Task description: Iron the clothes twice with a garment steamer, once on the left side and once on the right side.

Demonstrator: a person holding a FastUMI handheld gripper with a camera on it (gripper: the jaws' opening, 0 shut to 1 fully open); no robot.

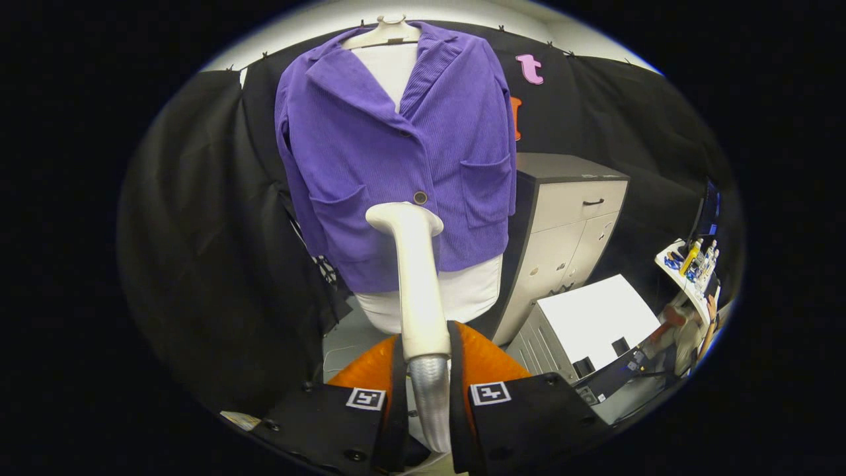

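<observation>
We hold the tool (423, 396) with its two fingers (396, 390) squeezed tight on the white plastic garment steamer (416, 284). One finger presses on each side of the steamer's handle, low down where the shiny ribbed hose (431, 403) comes out. So the tool is clenched on the steamer, and we have it firmly.

The steamer stands up straight between the fingers. Its flat head sits at the top, in front of the lower middle of the purple corduroy jacket (396, 152). The head is just below the dark round button (420, 197), between the two front pockets. We cannot tell if the head touches the cloth or only hangs near it.

The jacket hangs on a white dress form (390, 30), just beyond the steamer. A grey cabinet with a drawer (568, 211) stands beside the jacket, and a low white box (595, 317) sits in front of that cabinet.

How far along are we? We think picking up the steamer is done, because it is in our grip and at the jacket. We see no steam and no mark on the cloth, so we cannot say if either side has had its pass. The head is in the middle now, not on the left or the right. As far as we can see, both passes may be left to do.
</observation>
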